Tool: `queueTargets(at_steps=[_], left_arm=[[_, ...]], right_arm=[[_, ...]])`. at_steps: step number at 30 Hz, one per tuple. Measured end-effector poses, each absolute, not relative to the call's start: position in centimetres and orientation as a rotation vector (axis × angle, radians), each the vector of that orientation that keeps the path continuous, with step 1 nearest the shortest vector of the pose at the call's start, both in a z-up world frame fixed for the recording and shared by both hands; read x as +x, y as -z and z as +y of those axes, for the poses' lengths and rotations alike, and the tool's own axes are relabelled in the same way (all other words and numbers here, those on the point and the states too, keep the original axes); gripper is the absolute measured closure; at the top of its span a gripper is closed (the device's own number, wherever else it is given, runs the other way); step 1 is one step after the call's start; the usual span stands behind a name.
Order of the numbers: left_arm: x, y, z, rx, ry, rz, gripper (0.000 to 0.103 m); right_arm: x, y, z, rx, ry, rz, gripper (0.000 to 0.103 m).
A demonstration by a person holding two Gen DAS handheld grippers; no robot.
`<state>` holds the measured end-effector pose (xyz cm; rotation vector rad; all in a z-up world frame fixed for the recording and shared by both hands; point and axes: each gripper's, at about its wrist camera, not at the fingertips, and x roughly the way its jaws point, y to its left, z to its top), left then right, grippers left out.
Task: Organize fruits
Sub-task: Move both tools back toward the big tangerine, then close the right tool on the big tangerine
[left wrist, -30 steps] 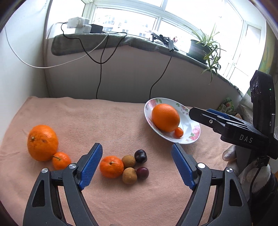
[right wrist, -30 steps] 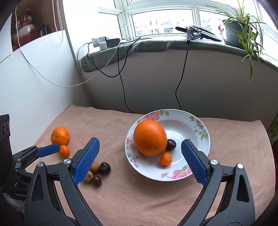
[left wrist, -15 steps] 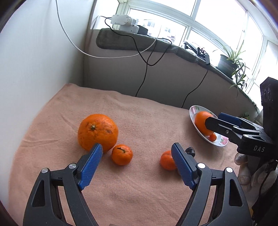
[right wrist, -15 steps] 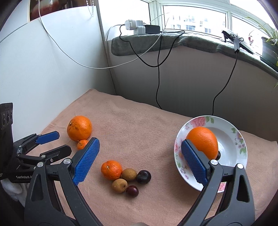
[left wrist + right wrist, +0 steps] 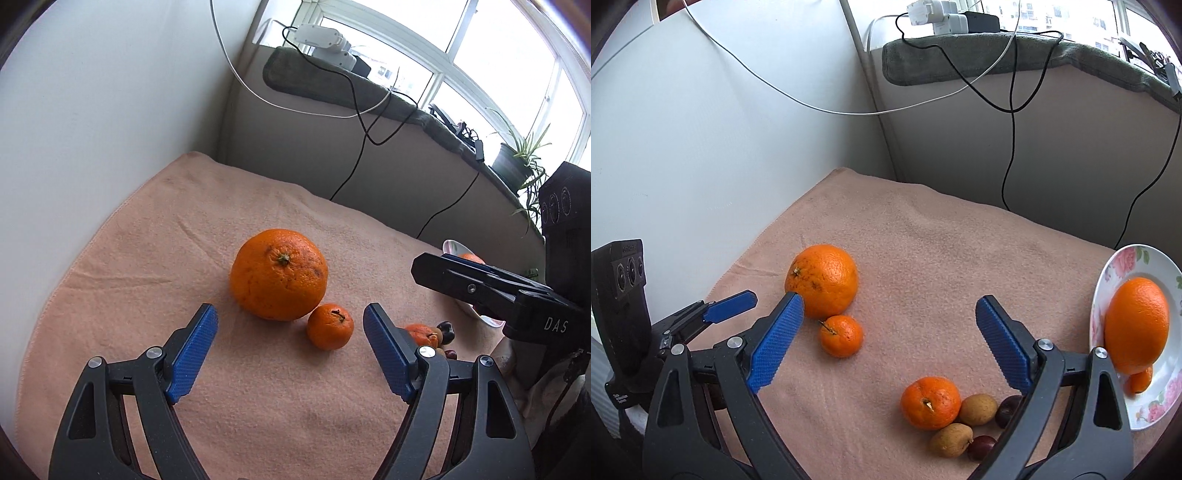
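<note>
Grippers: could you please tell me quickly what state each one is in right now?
Left gripper: open, holding nothing, the big orange just ahead.
Right gripper: open, holding nothing, above the cloth.

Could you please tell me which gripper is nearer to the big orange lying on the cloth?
Left. The left gripper, open and empty, points at the big orange just ahead of its fingertips. The right gripper, also open, sits farther off, toward the plate.
</note>
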<state>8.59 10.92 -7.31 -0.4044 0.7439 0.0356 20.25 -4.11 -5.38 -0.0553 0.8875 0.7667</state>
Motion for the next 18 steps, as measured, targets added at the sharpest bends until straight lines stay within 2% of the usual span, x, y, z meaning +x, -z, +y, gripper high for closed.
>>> queueTargets(at_steps=[3,10,16,18], left_arm=[[8.9,7.9,11.5,-0.436,-0.023,0.746,0.023],[10.0,9.0,12.2,-0.478,0.009,0.760,0.030],[10.7,9.5,12.6,-0.495,0.014,0.774,0.030],[11.0,9.7,12.7,-0.497,0.015,0.782,0.030]], right_arm=[[20.7,6.0,-2.9,-0.051,-0.791,0.917,0.013],[22.4,7.4,-0.6,0.014,-0.858,1.004,0.014],[23.4,8.6,1.6,0.019,-0.887,1.050,0.014],[23.4,9.0,2.3,0.011,-0.897,1.061,0.018]])
